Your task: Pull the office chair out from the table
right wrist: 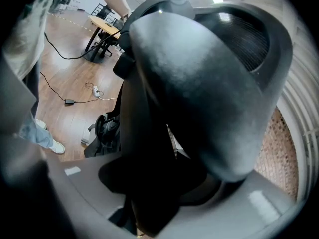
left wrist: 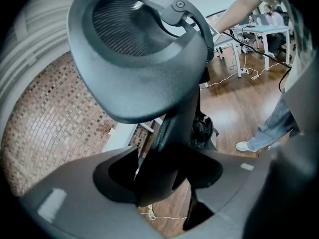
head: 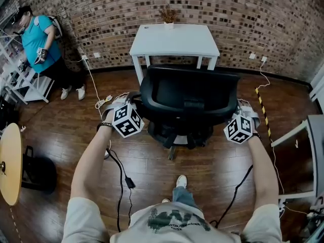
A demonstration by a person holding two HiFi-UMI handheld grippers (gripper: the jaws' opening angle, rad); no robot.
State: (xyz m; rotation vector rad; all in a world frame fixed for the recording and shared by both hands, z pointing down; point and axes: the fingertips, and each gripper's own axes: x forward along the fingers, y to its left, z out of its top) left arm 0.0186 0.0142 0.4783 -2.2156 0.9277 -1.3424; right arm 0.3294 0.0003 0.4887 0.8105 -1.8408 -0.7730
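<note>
The black office chair (head: 187, 97) stands on the wood floor just in front of the white table (head: 174, 39), its backrest toward me. My left gripper (head: 132, 100) is at the backrest's left edge and my right gripper (head: 240, 106) at its right edge. In the left gripper view the chair's backrest (left wrist: 134, 59) fills the frame, and its dark edge runs down between the jaws of the left gripper (left wrist: 159, 183), which are shut on it. The right gripper view shows the backrest (right wrist: 199, 83) the same way, clamped in the right gripper (right wrist: 149, 193).
A small potted plant (head: 168, 16) sits at the table's far edge against the brick wall. A person in a teal shirt (head: 38, 39) stands at the back left. A round wooden table (head: 10, 163) is at left, cables (head: 121, 176) cross the floor, and a white frame (head: 304, 135) is at right.
</note>
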